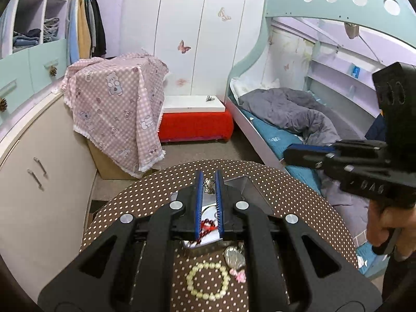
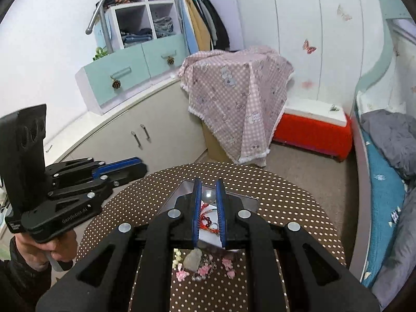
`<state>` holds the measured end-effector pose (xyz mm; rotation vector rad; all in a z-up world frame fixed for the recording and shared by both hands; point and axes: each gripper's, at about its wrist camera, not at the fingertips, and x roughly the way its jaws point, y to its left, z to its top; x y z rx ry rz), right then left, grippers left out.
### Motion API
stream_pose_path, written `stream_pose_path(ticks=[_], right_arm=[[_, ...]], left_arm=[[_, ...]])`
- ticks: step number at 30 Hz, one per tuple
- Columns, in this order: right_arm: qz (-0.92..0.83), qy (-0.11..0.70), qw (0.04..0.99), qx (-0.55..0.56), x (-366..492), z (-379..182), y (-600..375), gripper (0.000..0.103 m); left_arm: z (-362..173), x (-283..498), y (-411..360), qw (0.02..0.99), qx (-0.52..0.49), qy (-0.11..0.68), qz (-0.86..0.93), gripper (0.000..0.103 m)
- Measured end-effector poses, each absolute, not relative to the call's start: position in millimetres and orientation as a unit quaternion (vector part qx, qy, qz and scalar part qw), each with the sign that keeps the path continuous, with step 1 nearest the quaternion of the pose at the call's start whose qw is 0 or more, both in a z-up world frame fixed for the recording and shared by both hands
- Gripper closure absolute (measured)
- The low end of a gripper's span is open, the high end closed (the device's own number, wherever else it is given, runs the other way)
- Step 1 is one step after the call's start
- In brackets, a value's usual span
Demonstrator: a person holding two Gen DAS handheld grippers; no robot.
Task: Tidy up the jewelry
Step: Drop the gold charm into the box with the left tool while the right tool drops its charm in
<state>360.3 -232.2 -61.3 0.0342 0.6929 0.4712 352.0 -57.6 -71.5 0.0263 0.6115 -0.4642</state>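
My left gripper (image 1: 209,182) is pinching a silver brooch (image 1: 208,185); only the right gripper (image 2: 208,191) is showing its pearl (image 2: 208,196).

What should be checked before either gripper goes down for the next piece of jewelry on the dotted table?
1. Left gripper empty: ok, shut, nothing clamped.
2. Right gripper empty: ok, shut.
3. Jaws open for a pick: not ok, both closed.
4. Loose pieces in view: ok, pale bead bracelet and pink charms lie on the table.
5. Tray reachable: ok, red beads already in it.
6. Free tray compartment: cannot tell.
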Motion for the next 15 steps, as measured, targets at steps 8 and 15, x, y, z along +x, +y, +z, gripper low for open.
stream_pose_path(ticks=[8, 15], right_arm=[[0.209, 0.373, 0.902, 0.056, 396.1, -86.0, -234.5, 0.043], [0.178, 0.357, 0.913, 0.091, 391.4, -81.5, -257.7, 0.007]], left_arm=[[-86.1, 385.2, -58.9, 0.919, 0.009, 0.338, -0.204, 0.071], [-72.7, 370.9, -31.3, 0.944, -0.016, 0.298, -0.143, 0.01]])
